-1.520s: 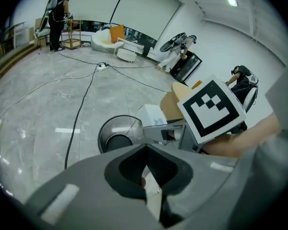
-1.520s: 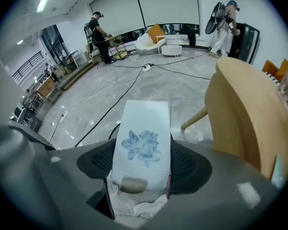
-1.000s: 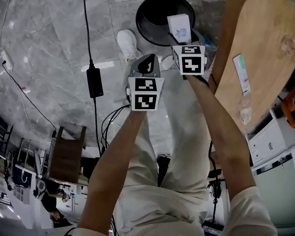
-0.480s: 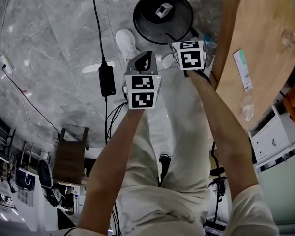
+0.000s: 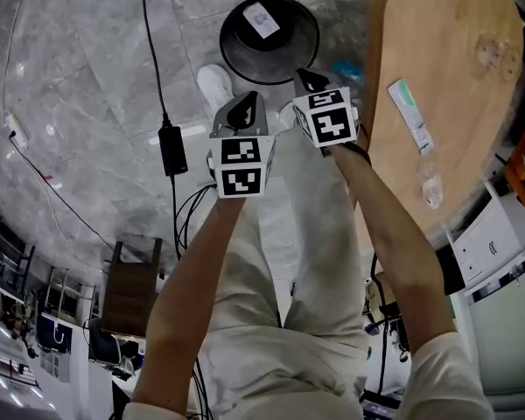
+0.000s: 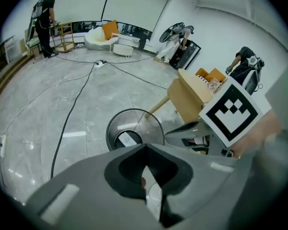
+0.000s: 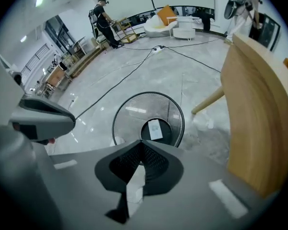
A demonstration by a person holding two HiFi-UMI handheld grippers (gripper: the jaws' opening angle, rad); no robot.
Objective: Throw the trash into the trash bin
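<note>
Carton (image 5: 262, 20) has dropped from right gripper (image 5: 309, 80) into bin (image 5: 289, 51).
Head view: carton flat on the bottom of the round black mesh bin, on grey marble floor (image 5: 87, 59) beside curved wooden table (image 5: 451, 68) edge.
Left gripper view: left gripper (image 6: 145, 148) fingers together, empty.
Right gripper view: fingers just closed, nothing between.

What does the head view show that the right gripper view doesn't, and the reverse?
Head view only: the person's arms, the power adapter on the floor, a green-and-white tube on the wooden table. Right gripper view only: the jaws of the right gripper, just closed with nothing between them, and a person standing far across the room. Both: the black mesh trash bin with a white carton inside, and the left gripper.
</note>
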